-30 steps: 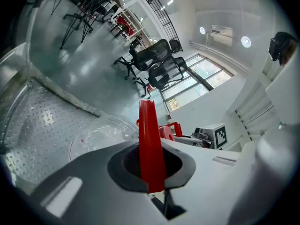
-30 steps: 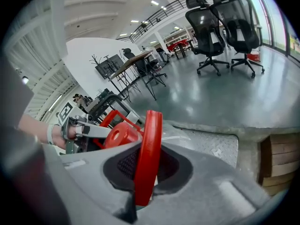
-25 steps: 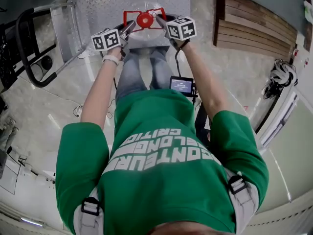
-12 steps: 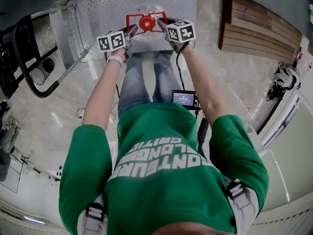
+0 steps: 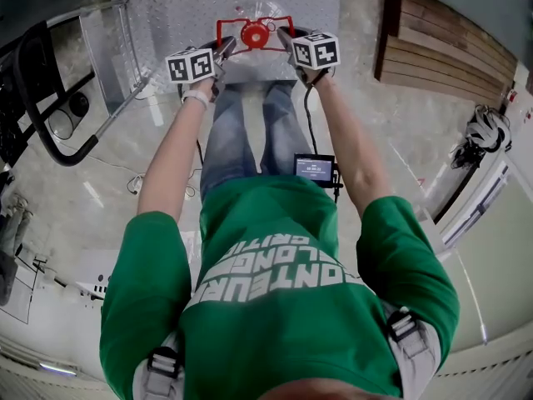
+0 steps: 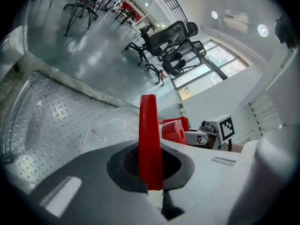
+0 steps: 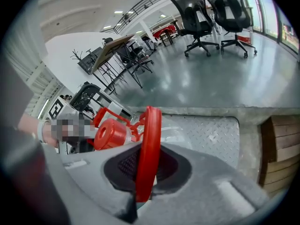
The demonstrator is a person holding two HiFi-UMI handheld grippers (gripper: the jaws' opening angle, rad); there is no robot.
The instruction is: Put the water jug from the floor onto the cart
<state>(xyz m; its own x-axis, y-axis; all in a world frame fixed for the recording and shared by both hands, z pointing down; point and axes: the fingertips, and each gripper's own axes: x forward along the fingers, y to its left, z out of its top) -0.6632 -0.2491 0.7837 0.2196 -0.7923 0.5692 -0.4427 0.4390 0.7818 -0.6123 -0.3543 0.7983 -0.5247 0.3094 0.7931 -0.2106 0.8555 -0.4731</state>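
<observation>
Both grippers and the water jug (image 5: 254, 33) had shifted slightly rightward in the head view since a second earlier, staying over the cart's diamond-plate deck (image 5: 183, 7). In that view the left gripper (image 5: 226, 47) and right gripper (image 5: 285, 36) met the jug's red handle (image 5: 233, 22) from either side, arms stretched forward.

From the left gripper view, the left gripper (image 6: 150, 158) was clamped narrow on the handle (image 6: 149, 125), with the red cap (image 6: 174, 131) just beyond and the clear body (image 6: 108, 130) above the deck (image 6: 51, 121).

From the right gripper view, the right gripper (image 7: 147, 172) likewise pinched the handle (image 7: 151, 139), the cap (image 7: 110, 134) to its left and the deck (image 7: 211, 130) behind.
</observation>
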